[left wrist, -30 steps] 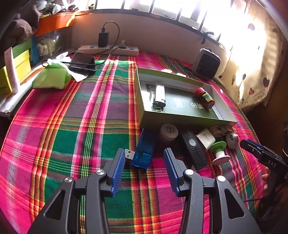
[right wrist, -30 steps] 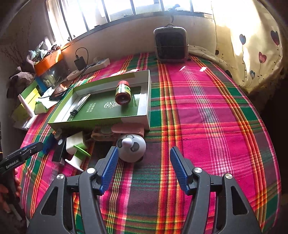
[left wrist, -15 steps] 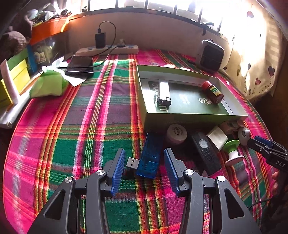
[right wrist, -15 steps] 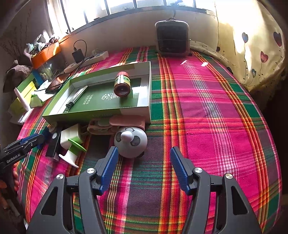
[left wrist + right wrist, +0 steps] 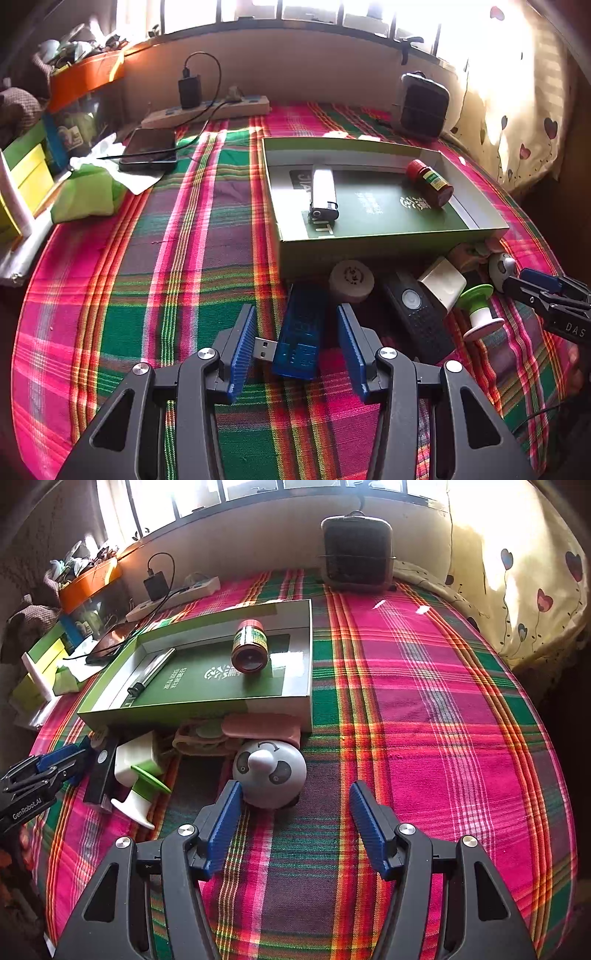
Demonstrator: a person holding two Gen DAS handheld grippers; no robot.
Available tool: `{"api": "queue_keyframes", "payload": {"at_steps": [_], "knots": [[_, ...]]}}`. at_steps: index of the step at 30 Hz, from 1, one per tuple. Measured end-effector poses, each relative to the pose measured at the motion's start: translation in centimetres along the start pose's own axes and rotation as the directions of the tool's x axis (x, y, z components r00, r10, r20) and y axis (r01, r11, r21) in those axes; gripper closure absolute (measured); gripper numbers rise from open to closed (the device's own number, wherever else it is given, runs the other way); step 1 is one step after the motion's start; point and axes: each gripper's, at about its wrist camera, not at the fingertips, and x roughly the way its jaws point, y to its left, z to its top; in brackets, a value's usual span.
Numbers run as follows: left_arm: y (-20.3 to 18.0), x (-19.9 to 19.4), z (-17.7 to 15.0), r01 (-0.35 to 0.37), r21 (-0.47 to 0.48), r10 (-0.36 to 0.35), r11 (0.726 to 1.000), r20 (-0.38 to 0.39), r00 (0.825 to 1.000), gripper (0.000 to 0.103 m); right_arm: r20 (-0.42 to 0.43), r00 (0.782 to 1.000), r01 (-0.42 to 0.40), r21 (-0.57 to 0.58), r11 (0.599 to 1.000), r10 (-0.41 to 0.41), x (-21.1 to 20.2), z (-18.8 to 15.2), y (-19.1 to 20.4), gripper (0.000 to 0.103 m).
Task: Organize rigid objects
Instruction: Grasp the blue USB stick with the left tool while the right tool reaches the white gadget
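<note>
Left gripper [image 5: 295,341]: jaws closing, pads not yet on blue USB stick [image 5: 300,332] lying between them on plaid cloth [image 5: 177,258], near green tray [image 5: 369,242].

Risk: off-centre pinch skews stick; metal plug possibly catching left pad.

Right gripper [image 5: 293,821]: spread, empty; panda toy [image 5: 269,771] touching left pad, may roll.

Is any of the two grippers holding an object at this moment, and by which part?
Nothing is held yet. The left gripper is closing around the blue USB stick, but its fingers do not touch it. The right gripper is open and empty beside the panda toy.
</note>
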Motion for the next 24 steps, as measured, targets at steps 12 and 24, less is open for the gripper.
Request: {"api": "queue_keyframes", "payload": {"at_steps": [12,24], "knots": [[-0.34,0.21,-0.1,0.007,0.007,-0.007,1.0,-0.006,1.0,0.071,0.009,1.0,-0.008,-0.014,1.0,0.008,-0.11,-0.26,0.26,0.051],[-0.3,0.09,-0.19,0.01,0.007,-0.01,1.0,-0.005,1.0,0.071,0.019,0.999,-0.037,-0.018,0.999,0.038,-0.24,-0.35,0.38,0.065]]}}
